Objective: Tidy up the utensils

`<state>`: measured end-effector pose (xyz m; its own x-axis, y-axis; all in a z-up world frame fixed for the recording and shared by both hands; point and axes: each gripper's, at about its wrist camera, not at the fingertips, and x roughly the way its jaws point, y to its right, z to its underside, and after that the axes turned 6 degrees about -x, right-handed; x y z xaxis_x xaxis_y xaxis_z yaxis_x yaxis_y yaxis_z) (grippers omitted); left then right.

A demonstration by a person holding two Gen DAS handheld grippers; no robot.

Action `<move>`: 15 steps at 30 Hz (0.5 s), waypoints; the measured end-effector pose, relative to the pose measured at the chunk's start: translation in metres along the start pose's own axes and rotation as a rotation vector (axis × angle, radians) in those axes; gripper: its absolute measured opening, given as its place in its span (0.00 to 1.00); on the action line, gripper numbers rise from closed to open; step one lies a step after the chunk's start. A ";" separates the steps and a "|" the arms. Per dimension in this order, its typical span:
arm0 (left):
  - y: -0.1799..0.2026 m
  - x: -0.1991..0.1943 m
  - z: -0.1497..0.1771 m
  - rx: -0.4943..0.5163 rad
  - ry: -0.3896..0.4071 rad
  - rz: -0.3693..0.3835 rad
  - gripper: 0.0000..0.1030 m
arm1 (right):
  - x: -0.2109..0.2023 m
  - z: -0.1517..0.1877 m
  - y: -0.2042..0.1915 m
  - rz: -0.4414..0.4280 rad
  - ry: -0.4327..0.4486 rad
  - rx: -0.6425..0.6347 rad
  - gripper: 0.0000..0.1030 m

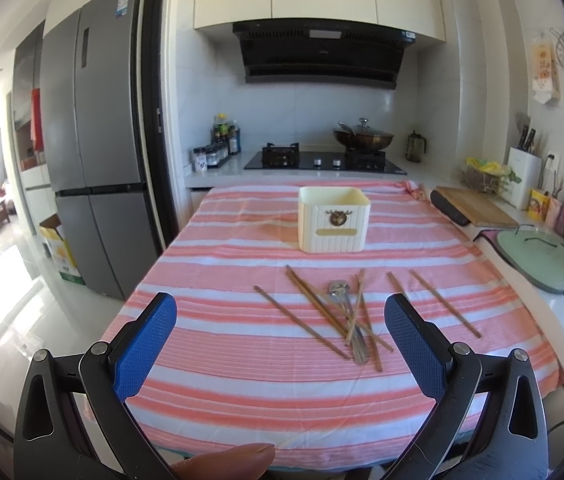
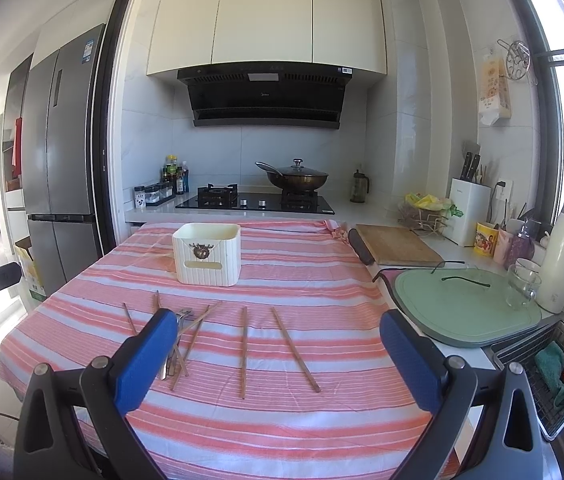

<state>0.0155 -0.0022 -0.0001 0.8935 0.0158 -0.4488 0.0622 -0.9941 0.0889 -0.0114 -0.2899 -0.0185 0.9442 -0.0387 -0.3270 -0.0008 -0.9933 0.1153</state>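
Note:
Several wooden chopsticks (image 1: 313, 312) lie scattered on the pink-and-white striped tablecloth (image 1: 242, 380), crossing a metal fork and spoon (image 1: 347, 320). A cream ribbed holder box (image 1: 333, 218) stands upright behind them. My left gripper (image 1: 280, 320) is open and empty, hovering above the near table edge, in front of the pile. In the right wrist view the box (image 2: 206, 254) is at centre left, and two separate chopsticks (image 2: 293, 348) lie between my fingers. The crossed pile (image 2: 186, 336) is partly hidden by the left finger. My right gripper (image 2: 278, 340) is open and empty.
A wooden cutting board (image 2: 397, 245) and a green board (image 2: 465, 308) lie on the counter to the right, with a glass (image 2: 521, 286) and a white thermos (image 2: 563, 252). A stove with a wok (image 2: 293, 178) is behind the table. A fridge (image 1: 94, 160) stands at left.

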 end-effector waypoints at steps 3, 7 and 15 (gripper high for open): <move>0.001 0.004 0.001 0.001 -0.011 -0.004 1.00 | 0.001 0.003 0.000 0.001 -0.002 0.005 1.00; 0.002 0.012 0.004 0.001 -0.031 -0.011 1.00 | 0.004 0.006 0.002 0.000 -0.003 0.011 1.00; 0.003 0.039 0.007 -0.008 -0.099 -0.028 1.00 | 0.017 0.012 0.008 -0.003 -0.020 0.025 1.00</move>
<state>0.0474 -0.0058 -0.0238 0.8431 0.0330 -0.5367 0.0906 -0.9926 0.0814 0.0002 -0.3001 -0.0346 0.9375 -0.0375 -0.3459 -0.0061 -0.9958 0.0913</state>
